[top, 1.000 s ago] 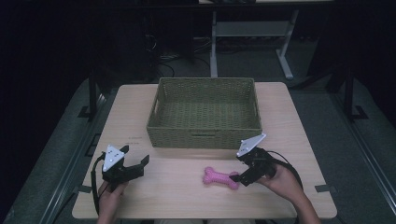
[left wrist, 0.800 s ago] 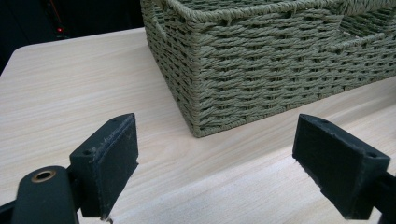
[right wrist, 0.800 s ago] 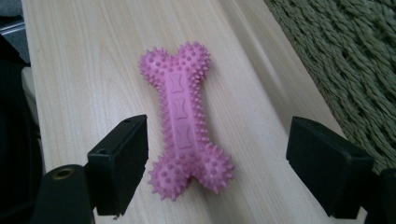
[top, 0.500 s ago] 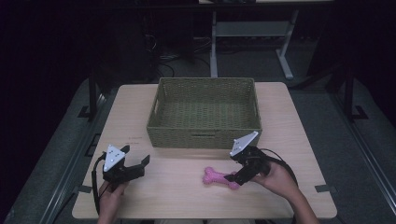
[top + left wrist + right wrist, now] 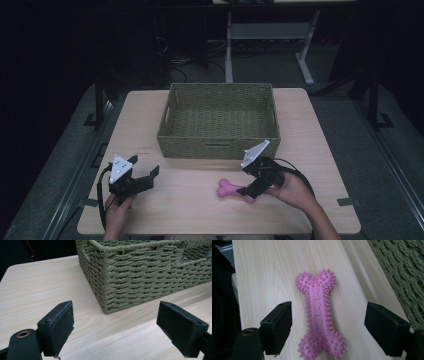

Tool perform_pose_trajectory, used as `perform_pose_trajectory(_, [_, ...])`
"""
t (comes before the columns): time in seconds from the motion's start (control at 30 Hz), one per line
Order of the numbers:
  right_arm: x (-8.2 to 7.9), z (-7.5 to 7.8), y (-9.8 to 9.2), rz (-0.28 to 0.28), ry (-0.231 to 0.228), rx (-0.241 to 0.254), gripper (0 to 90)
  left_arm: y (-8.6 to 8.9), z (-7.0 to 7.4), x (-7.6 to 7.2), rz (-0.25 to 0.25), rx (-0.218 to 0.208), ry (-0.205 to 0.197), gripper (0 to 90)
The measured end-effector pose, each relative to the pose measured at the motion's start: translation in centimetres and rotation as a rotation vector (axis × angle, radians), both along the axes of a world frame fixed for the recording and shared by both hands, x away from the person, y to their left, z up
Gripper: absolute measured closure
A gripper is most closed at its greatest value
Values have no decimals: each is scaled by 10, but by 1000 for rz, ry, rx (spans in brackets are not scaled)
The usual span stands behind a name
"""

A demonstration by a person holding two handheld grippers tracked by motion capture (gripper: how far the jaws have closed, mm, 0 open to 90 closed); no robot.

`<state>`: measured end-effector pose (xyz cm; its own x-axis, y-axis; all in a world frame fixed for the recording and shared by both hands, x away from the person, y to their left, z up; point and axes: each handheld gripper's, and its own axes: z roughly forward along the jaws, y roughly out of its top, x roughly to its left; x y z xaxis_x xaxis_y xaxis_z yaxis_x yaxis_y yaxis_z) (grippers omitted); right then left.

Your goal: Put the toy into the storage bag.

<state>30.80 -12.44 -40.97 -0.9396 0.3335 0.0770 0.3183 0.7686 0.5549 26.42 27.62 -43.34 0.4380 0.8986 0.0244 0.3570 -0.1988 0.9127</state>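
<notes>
A pink spiky bone-shaped toy (image 5: 230, 190) lies flat on the wooden table, in front of a green woven basket (image 5: 218, 141). My right gripper (image 5: 246, 193) is open, its jaws on either side of the toy's right end. In the right gripper view the toy (image 5: 318, 312) lies lengthwise between the wide-apart jaws of the right gripper (image 5: 329, 323), touching neither. My left gripper (image 5: 148, 178) is open near the table's front left, with nothing in it. In the left gripper view the left gripper (image 5: 120, 325) faces the basket's (image 5: 150, 272) near corner.
The basket takes up the middle and back of the table (image 5: 190, 205) and looks empty inside. Its side (image 5: 404, 272) lies close to the right of the toy. Bare tabletop stretches between the two grippers. Desk legs and cables stand on the dark floor beyond.
My right gripper has moved left along the table to the toy, so its open jaws now straddle the toy's end. The left gripper has stayed put.
</notes>
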Motion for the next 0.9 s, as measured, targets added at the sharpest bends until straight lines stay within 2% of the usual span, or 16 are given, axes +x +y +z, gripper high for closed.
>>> perform_pose_trajectory(0.6, [2,-9,10,32,29,-50,226,0,0,0,1,-1,0,138])
perform_pose_trajectory(0.9, [3,-17,18,56,50,-97,287,1,0,0,0,-2,-1,139])
